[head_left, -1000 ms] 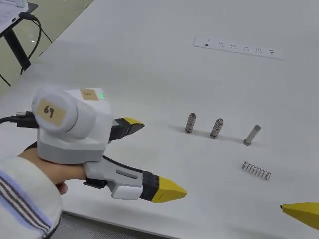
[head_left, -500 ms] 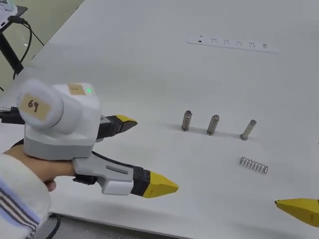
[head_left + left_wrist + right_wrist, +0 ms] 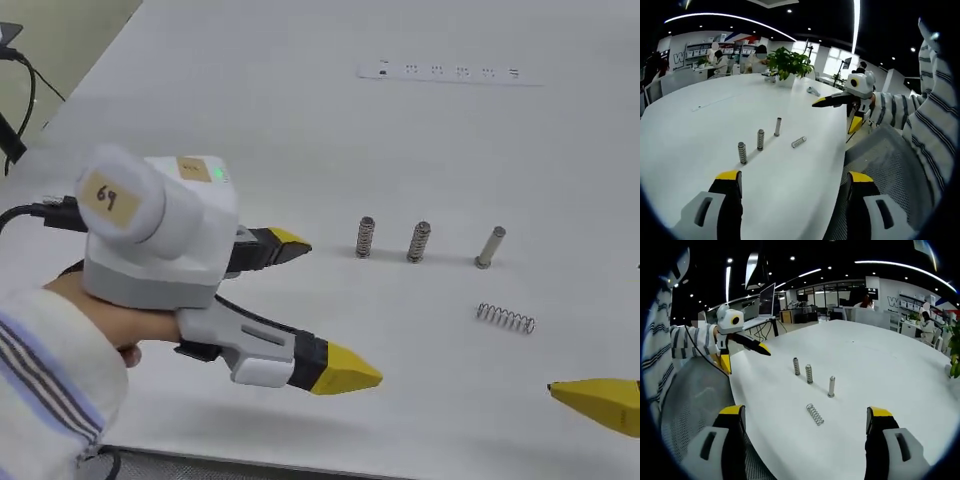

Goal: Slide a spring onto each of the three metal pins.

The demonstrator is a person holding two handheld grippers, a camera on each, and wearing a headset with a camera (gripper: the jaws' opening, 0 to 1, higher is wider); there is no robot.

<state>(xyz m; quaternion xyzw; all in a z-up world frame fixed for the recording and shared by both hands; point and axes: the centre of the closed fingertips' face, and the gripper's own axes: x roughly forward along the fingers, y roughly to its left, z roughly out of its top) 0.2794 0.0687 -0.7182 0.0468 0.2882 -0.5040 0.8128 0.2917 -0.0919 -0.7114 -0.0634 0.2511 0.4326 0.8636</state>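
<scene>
White table (image 3: pixel 300 120) lies wide open from the head view, its near edge just under the left gripper (image 3: pixel 320 307). The jaws are spread and empty, and its tag (image 3: pixel 108 197) reads "69". Mid-table stand the left pin (image 3: pixel 365 237) and middle pin (image 3: pixel 419 242), each wearing a spring, then the bare pin (image 3: pixel 490 247). The loose spring (image 3: pixel 505 318) lies flat just before it, not touching. A power strip (image 3: pixel 450 72) sits far back. One tip of the right gripper (image 3: pixel 600 405) pokes in.

Left gripper view: one jaw is over the table and the other is past its edge, above a mesh chair (image 3: pixel 885 155).

Right gripper view: the jaws gape with nothing held, and the loose spring (image 3: pixel 815 414) lies ahead on clear tabletop.
</scene>
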